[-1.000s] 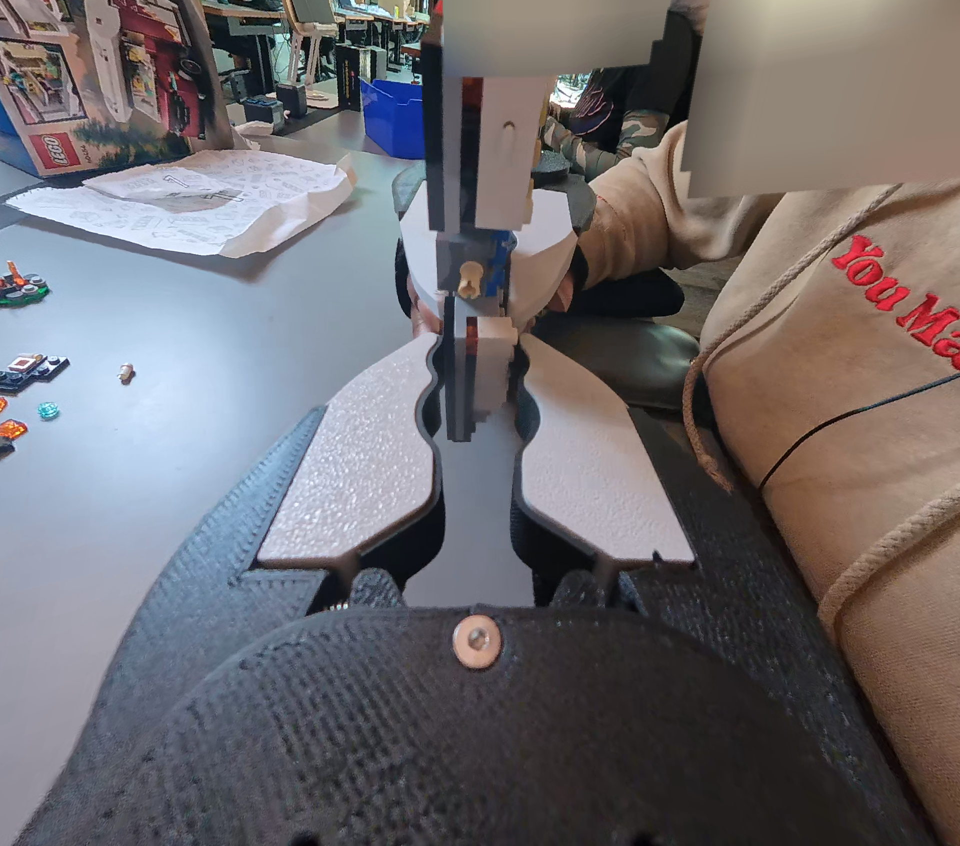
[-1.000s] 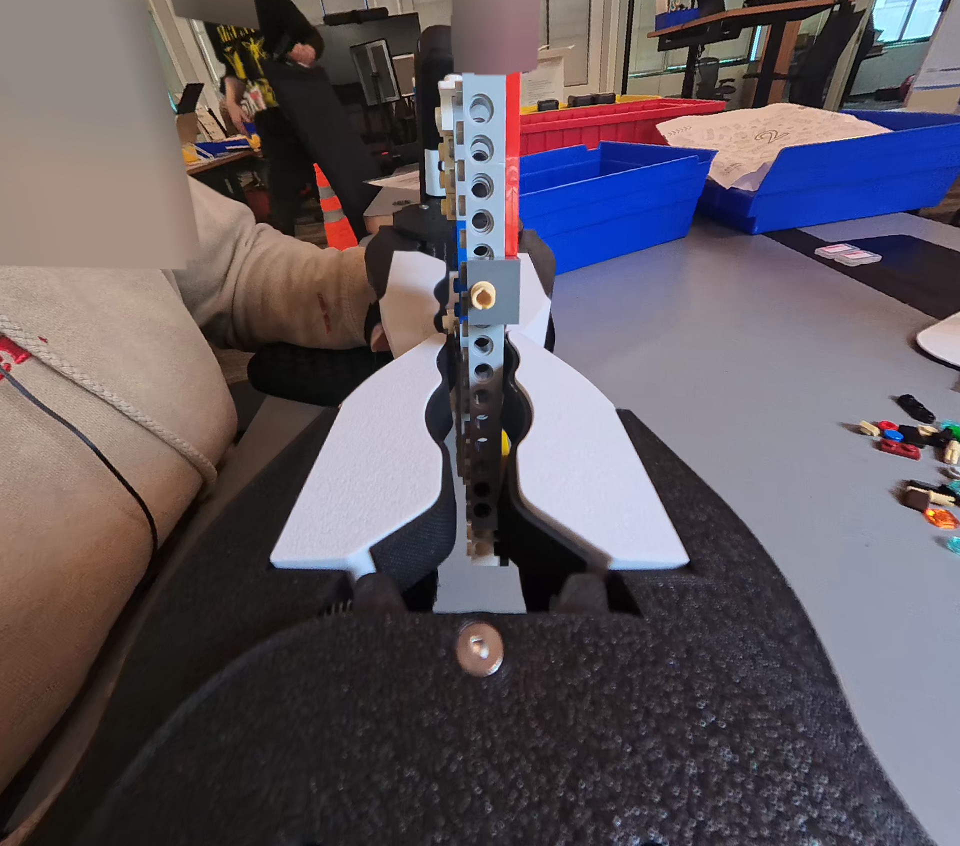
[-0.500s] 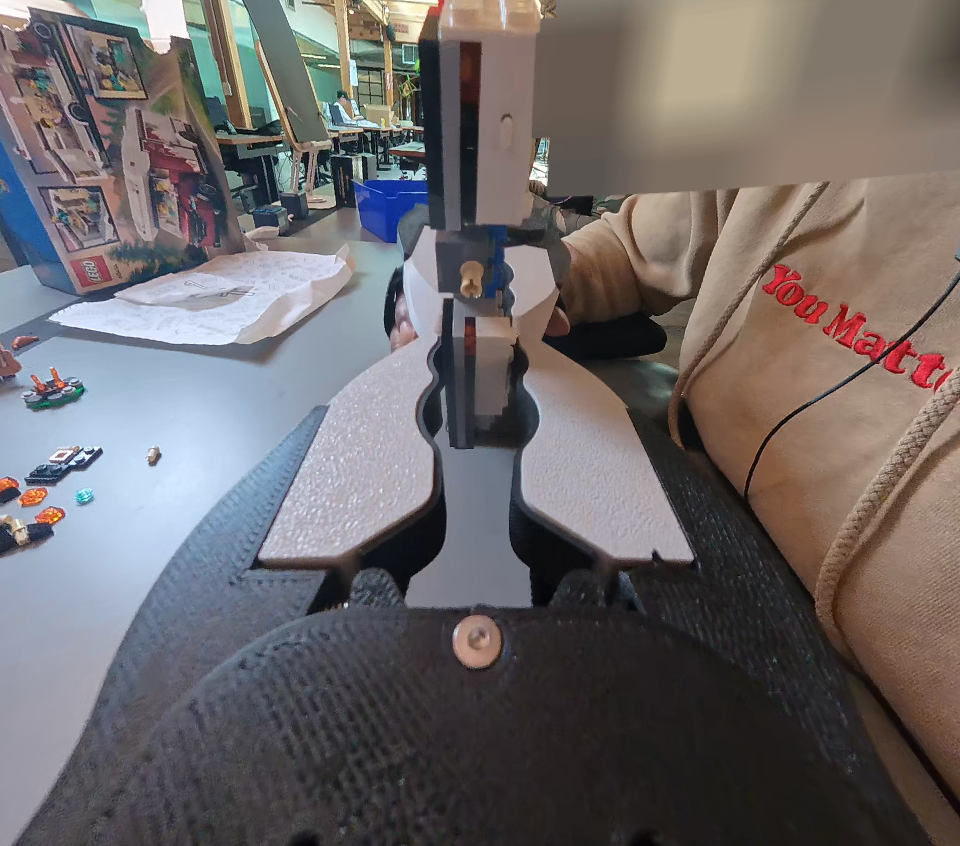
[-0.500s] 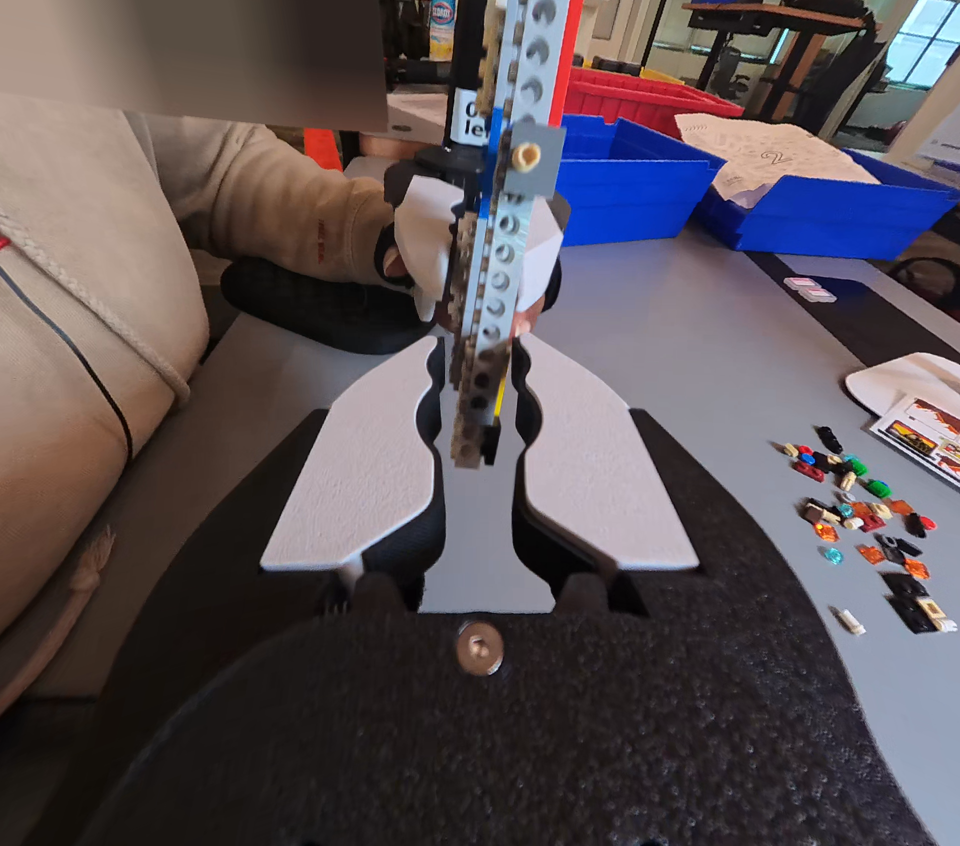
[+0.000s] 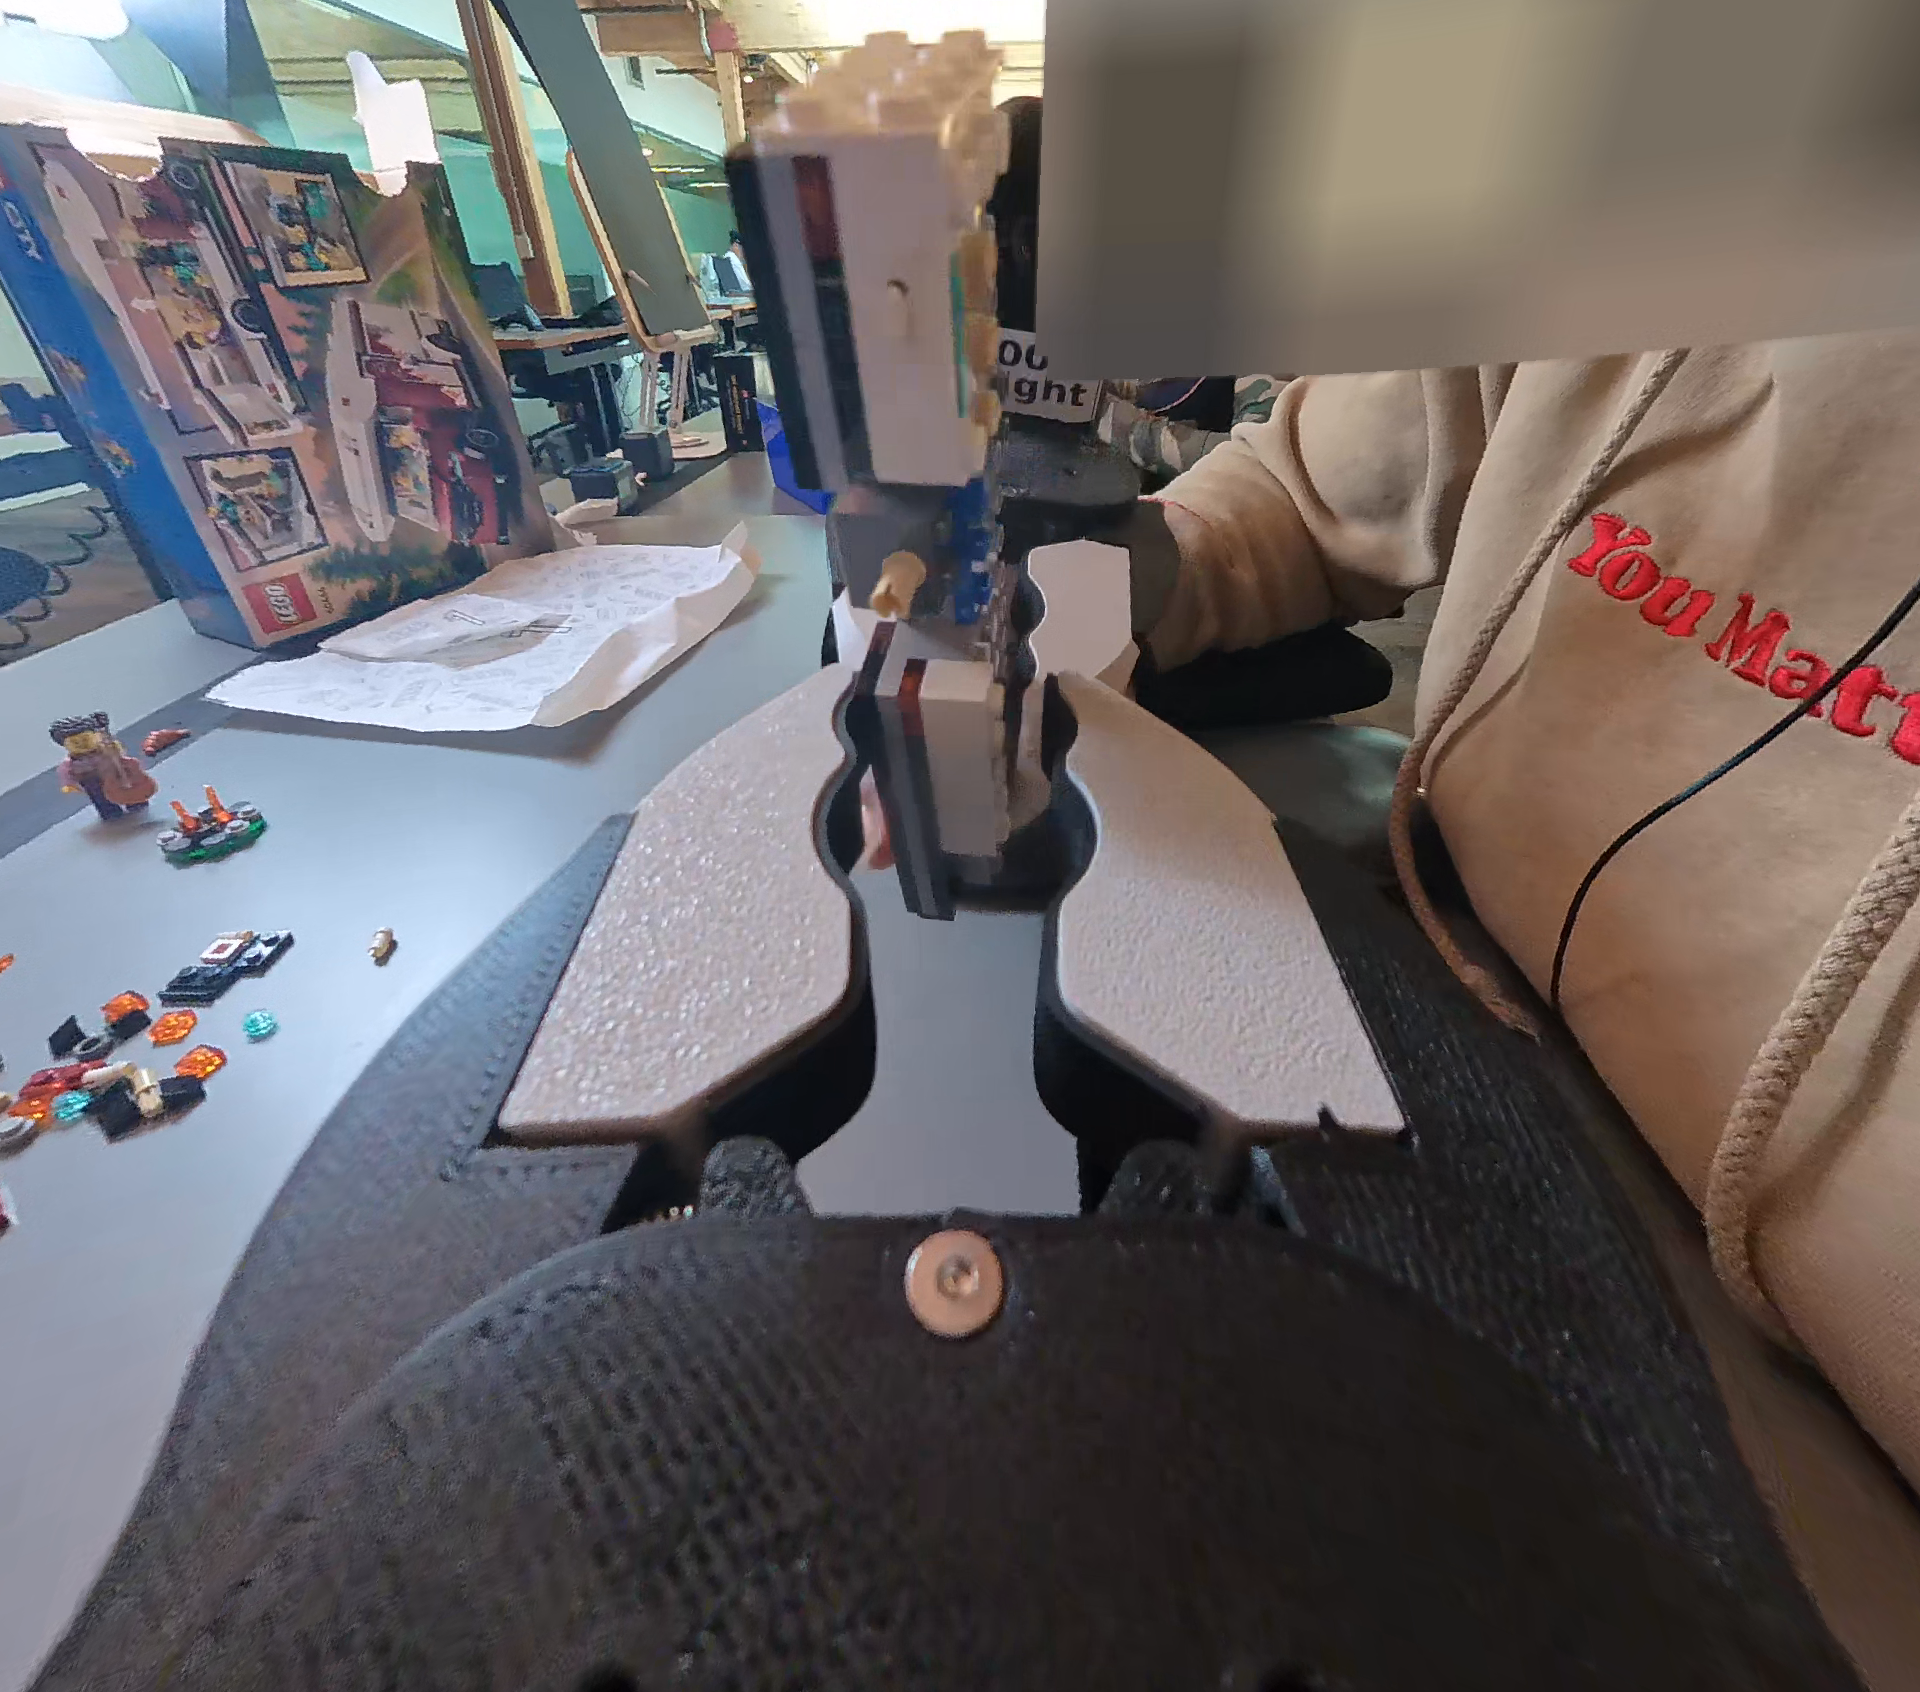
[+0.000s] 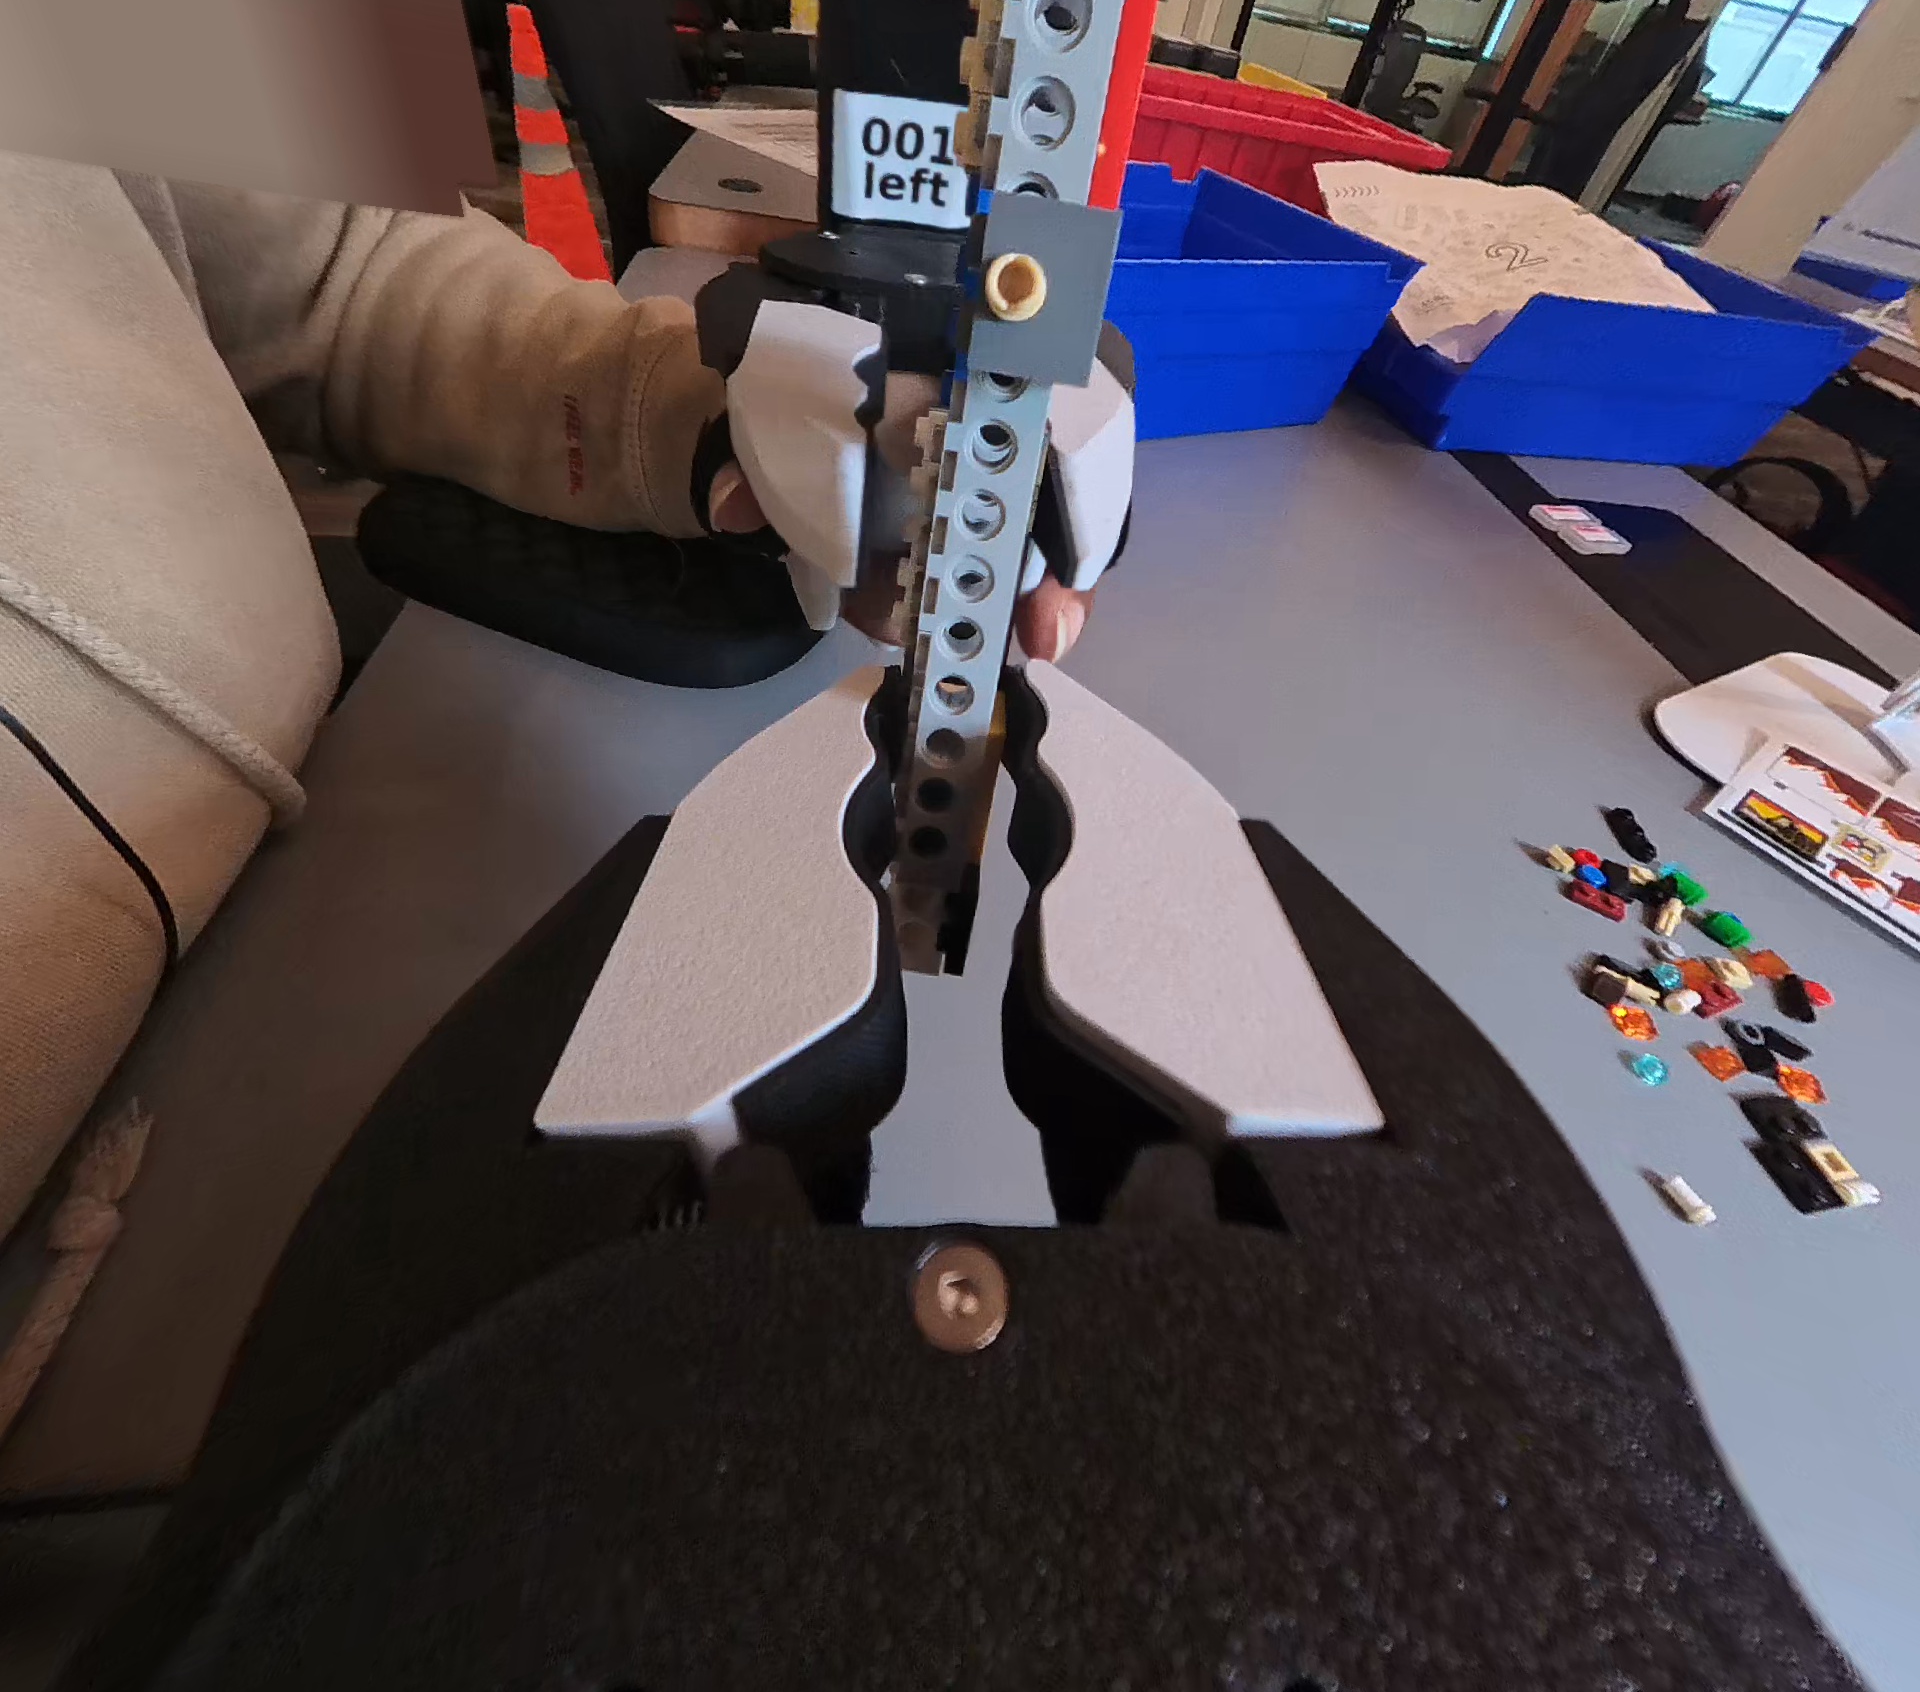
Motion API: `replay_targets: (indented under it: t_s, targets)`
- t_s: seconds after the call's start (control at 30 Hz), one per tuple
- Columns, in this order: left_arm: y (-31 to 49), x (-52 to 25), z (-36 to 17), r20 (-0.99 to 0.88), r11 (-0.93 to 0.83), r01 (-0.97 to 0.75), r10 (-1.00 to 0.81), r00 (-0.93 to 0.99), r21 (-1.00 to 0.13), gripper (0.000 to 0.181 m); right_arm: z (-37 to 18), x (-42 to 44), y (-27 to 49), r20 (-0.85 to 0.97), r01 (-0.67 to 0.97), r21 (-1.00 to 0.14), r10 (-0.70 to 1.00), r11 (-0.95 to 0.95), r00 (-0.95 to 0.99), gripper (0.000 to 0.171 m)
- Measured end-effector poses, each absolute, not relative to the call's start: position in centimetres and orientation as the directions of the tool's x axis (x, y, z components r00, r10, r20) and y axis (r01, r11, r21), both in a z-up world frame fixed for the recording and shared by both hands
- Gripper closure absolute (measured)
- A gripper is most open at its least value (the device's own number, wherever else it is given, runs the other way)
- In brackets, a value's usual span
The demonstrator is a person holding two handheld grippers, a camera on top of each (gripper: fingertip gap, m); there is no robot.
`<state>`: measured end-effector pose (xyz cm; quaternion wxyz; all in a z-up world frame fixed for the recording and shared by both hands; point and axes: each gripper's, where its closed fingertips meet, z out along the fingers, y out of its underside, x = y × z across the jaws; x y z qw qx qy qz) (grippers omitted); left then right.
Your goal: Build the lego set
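Note:
A tall, narrow lego build (image 5: 883, 312) of white, grey, red and blue bricks, with a tan pin on its side, is held upright above the table edge. My left gripper (image 5: 948, 692) is shut on its lower end. In the right wrist view the build shows as a grey beam with holes (image 6: 1039, 84) with a red strip beside it. My right gripper (image 6: 956, 686) is shut on the beam's lower end from the opposite side. The left gripper (image 6: 951, 588) shows beyond it, fingers either side of the beam. The right gripper's white finger (image 5: 1086, 603) shows behind the build.
The lego box (image 5: 312, 395) and a white paper bag (image 5: 520, 645) lie at the far left. A minifigure (image 5: 99, 759) and loose small pieces (image 5: 135, 1050) lie left. Blue bins (image 6: 1247, 312), a sticker sheet (image 6: 1829, 853) and more pieces (image 6: 1704, 988) lie right. A person in a beige hoodie (image 5: 1662, 811) is close. Less than 4 cm separates the two grippers' tips.
Both grippers have stayed shut on the build and turned together. The build now leans to one side in both views, and more of the table and loose pieces shows.

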<state>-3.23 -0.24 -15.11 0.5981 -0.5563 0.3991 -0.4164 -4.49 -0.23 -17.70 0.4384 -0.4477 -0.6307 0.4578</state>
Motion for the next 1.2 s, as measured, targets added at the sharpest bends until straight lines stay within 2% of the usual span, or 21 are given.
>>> replay_targets:
  t_s: [0.1, 0.27, 0.43, 0.6, 0.77, 0.97, 1.2]
  targets:
    - [-0.1, -3.2, -15.5, -0.067, 0.072, -0.001, -0.931, 0.359, -0.997, 0.148, -18.0, -4.6, -0.3, 0.14, 0.177, -0.968, 0.966, 0.179, -0.216, 0.154]
    - [-0.1, -3.2, -15.9, -0.103, 0.092, -0.048, -0.926, 0.364, -0.995, 0.158, -18.7, -4.8, -0.8, 0.131, 0.207, -0.961, 0.963, 0.182, -0.238, 0.154]
    - [-0.1, -3.2, -15.9, -0.116, 0.096, -0.073, -0.922, 0.369, -0.993, 0.16, -18.5, -4.9, -0.6, 0.165, 0.179, -0.962, 0.963, 0.204, -0.213, 0.152]
    - [0.0, -3.1, -16.0, -0.092, 0.076, -0.059, -0.926, 0.367, -0.995, 0.16, -17.3, -4.8, -0.5, 0.215, 0.106, -0.966, 0.961, 0.235, -0.175, 0.149]
    - [-0.3, -2.9, -15.8, -0.075, 0.072, -0.021, -0.935, 0.348, -0.997, 0.16, -17.0, -4.6, -0.9, 0.192, 0.083, -0.974, 0.962, 0.212, -0.195, 0.156]
    - [-0.1, -3.6, -14.9, -0.107, 0.116, 0.001, -0.918, 0.382, -0.993, 0.152, -17.5, -4.7, -0.2, 0.138, 0.126, -0.978, 0.973, 0.163, -0.184, 0.157]
    - [-0.3, -4.1, -14.0, -0.126, 0.141, 0.011, -0.913, 0.388, -0.99, 0.159, -18.6, -5.0, -0.5, 0.093, 0.176, -0.975, 0.971, 0.133, -0.222, 0.157]
